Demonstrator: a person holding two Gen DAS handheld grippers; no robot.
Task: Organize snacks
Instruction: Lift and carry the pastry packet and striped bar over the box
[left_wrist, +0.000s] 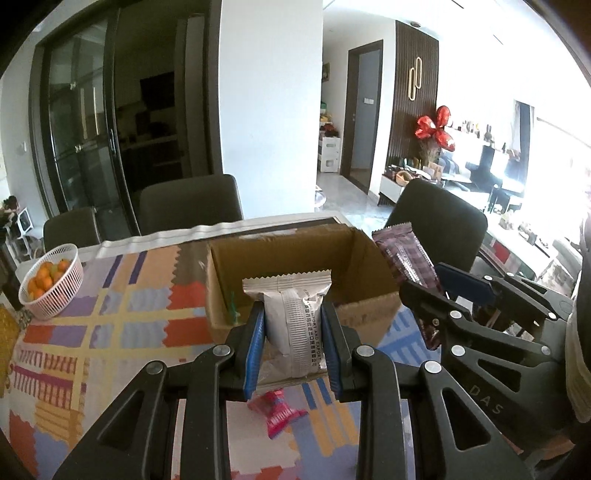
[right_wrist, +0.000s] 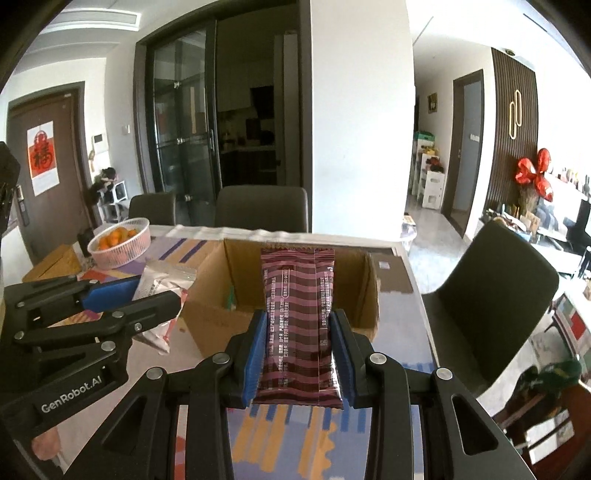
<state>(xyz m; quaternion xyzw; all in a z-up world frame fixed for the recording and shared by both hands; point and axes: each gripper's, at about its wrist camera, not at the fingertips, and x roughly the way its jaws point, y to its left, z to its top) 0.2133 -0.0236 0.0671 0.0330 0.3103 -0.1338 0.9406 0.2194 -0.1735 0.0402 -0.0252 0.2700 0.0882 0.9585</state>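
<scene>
An open cardboard box (left_wrist: 295, 254) (right_wrist: 295, 258) stands on the patterned table, and both grippers hover just before it. My left gripper (left_wrist: 293, 314) is shut on a silver-white snack packet (left_wrist: 291, 310), held upright above the tablecloth. My right gripper (right_wrist: 299, 321) is shut on a dark maroon striped snack packet (right_wrist: 299, 317), also upright. The right gripper and its maroon packet (left_wrist: 406, 258) appear at the right of the left wrist view. The left gripper (right_wrist: 147, 291) with the white packet (right_wrist: 162, 284) shows at the left of the right wrist view. A pink snack packet (left_wrist: 277, 408) lies on the table below.
A white basket of oranges (left_wrist: 51, 280) (right_wrist: 120, 242) sits at the table's far left. Dark chairs (left_wrist: 190, 203) (right_wrist: 495, 295) stand behind and to the right of the table. A wooden box (right_wrist: 55, 264) rests near the left edge.
</scene>
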